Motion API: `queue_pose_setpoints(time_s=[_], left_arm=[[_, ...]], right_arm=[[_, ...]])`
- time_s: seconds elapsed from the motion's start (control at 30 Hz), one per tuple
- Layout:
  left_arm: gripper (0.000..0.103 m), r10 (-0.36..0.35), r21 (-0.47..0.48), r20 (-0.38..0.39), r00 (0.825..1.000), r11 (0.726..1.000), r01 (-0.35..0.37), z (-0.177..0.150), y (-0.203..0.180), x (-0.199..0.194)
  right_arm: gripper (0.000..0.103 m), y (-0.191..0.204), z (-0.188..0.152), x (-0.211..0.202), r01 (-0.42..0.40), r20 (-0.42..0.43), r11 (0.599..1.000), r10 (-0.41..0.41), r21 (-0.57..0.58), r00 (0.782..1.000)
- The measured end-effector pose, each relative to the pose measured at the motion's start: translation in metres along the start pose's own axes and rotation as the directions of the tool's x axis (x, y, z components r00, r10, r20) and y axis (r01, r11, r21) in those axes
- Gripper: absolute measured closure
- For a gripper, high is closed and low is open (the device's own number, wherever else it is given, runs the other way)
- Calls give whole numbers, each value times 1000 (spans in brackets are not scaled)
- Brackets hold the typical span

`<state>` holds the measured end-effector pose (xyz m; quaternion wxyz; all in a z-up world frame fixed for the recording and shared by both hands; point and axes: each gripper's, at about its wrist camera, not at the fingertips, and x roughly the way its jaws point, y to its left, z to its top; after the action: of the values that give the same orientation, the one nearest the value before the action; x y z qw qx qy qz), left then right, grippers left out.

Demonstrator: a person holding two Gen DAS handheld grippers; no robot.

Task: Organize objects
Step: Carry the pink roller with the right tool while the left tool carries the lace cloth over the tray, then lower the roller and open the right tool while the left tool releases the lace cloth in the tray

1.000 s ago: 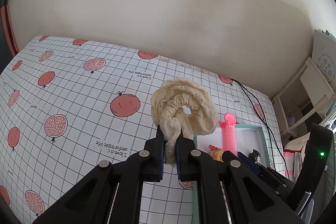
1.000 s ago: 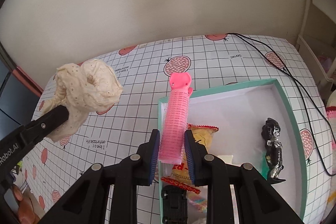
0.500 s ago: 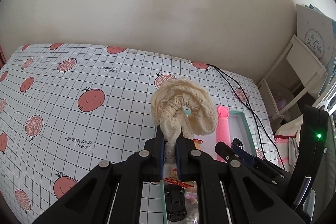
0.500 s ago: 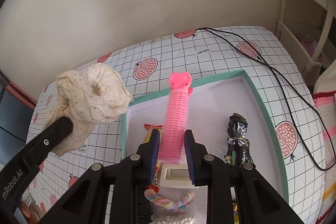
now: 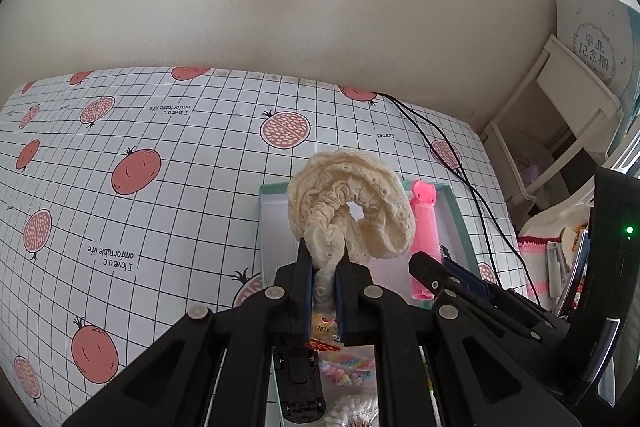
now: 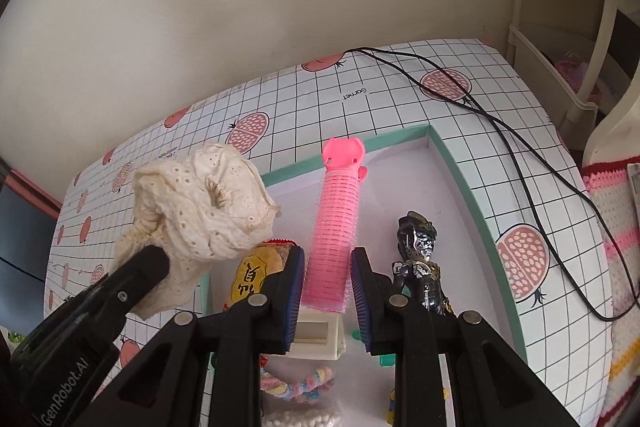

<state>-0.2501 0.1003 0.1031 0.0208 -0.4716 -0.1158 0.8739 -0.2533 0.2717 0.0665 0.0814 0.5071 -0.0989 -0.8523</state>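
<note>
Left gripper (image 5: 323,277) jaws clamped tight on the gathered band of a cream lace scrunchie (image 5: 352,205), which stands up above the fingertips, held in the air over the near-left part of the box (image 6: 476,183). Right gripper (image 6: 326,289) jaws closed partway on the lower end of a pink hair roller (image 6: 334,227), roller upright, clip end on top, also over the box interior. Box is white inside with a teal rim and sits on a grid tablecloth (image 5: 160,211) with a pomegranate print. Lying in the box: black-silver figurine (image 6: 420,259) just right of the roller, yellow snack packet (image 6: 250,281), white plastic piece (image 6: 316,337), pastel bead bracelet (image 6: 296,385), black toy car (image 5: 300,383). Black cable (image 6: 500,131) runs across the cloth on the box's right side
</note>
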Motion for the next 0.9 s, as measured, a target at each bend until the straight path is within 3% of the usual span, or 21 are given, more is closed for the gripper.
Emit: queue_pose_setpoints(time_s=[0.9], left_arm=[[92, 13, -3, -165, 986, 1000, -13, -26, 1, 56]], right_arm=[[77, -10, -12, 30, 31, -81, 999, -32, -11, 996]])
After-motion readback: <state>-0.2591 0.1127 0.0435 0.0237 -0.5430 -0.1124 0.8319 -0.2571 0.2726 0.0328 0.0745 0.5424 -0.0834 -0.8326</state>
